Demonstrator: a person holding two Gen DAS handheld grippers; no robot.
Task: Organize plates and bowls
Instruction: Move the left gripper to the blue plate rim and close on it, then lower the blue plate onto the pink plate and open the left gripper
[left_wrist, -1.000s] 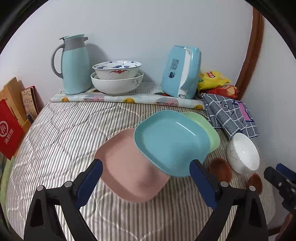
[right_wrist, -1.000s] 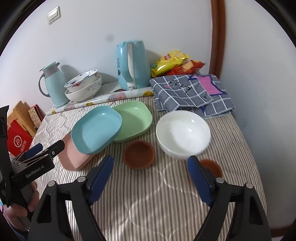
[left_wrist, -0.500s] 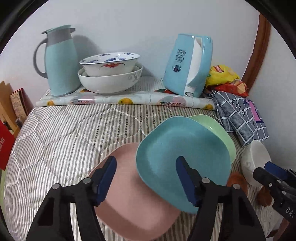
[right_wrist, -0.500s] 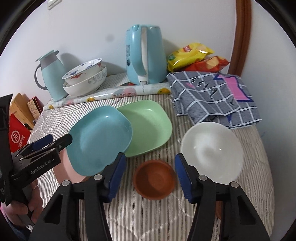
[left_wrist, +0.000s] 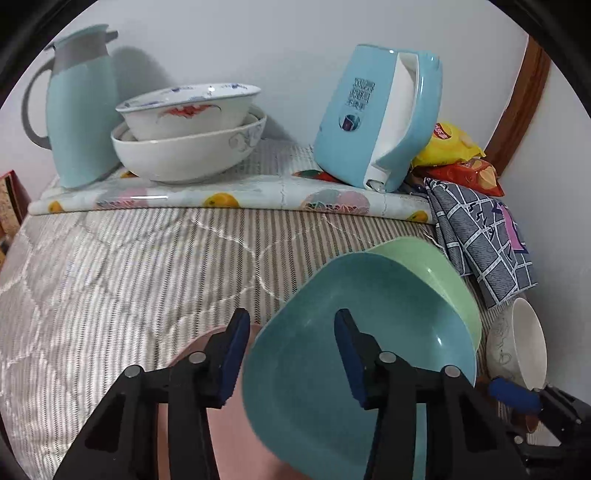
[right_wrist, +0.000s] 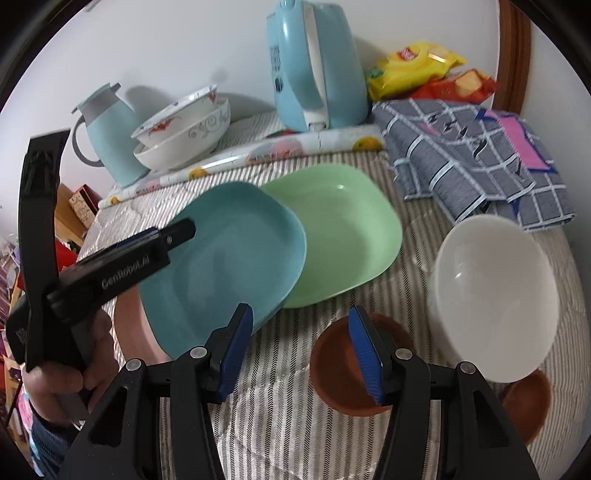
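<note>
- Striped quilted cloth (right_wrist: 295, 354) covers the table; white wall behind.
- Nearest: right gripper (right_wrist: 301, 349) hangs low over the cloth, jaws parted, nothing between the pads; its right pad is over the near rim of a small brown dish (right_wrist: 340, 373).
- Second brown dish (right_wrist: 526, 400) at the right edge, partly under the white bowl (right_wrist: 495, 306).
- Left gripper (left_wrist: 291, 356), in a person's hand (right_wrist: 70, 365), straddles the left rim of the blue plate (left_wrist: 354, 369); jaws have just been closing, pads not yet pressing the rim.
- Blue plate overlaps a pink plate (left_wrist: 236, 435) beneath and a green plate (right_wrist: 343, 236) behind.
- Checked cloth (right_wrist: 472, 155) lies right of the green plate.
- Farther: rolled fruit-print mat (left_wrist: 229, 195), two nested patterned bowls (left_wrist: 188, 129), pale-blue jug (left_wrist: 81, 107), blue kettle (left_wrist: 376, 118), snack packets (right_wrist: 428, 70) against the wall.
</note>
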